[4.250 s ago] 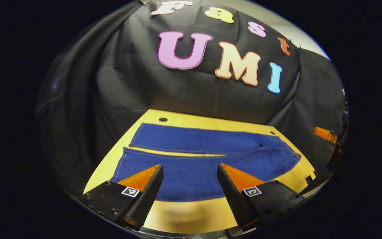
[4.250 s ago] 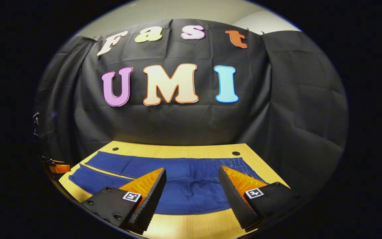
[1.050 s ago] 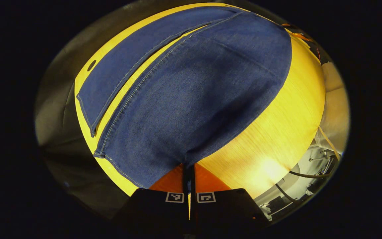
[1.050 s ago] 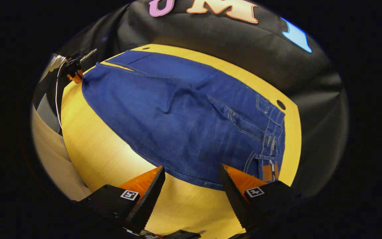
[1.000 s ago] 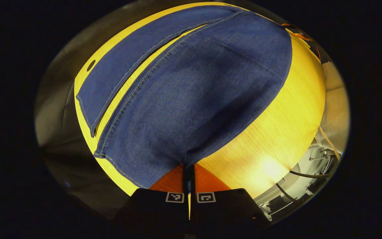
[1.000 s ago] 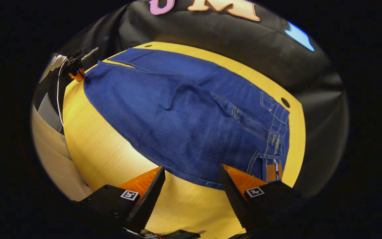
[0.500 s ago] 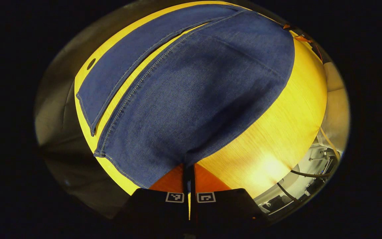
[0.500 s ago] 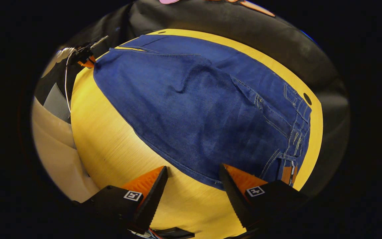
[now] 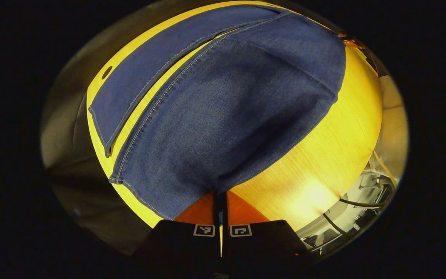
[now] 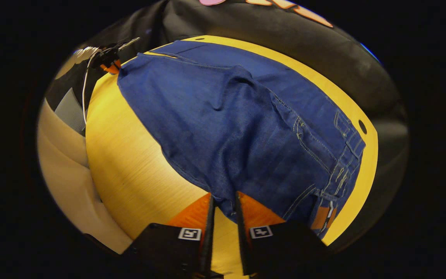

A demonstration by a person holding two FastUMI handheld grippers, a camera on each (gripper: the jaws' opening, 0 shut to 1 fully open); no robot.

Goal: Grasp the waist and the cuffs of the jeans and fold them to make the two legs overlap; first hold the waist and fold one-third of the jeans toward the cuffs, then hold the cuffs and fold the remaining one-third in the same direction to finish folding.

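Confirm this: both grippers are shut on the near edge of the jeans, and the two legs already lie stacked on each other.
Not quite. The left gripper and right gripper do pinch the jeans, but the legs are not stacked: the left gripper view shows them side by side, with table between them.

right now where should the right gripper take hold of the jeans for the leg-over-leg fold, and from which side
The near side seam close to the waist, taken from the table's front edge. In the right gripper view the jeans lie flat on the table with that hem facing the right gripper, whose fingers have nearly closed on it. The left gripper pinches the same edge farther toward the cuffs.
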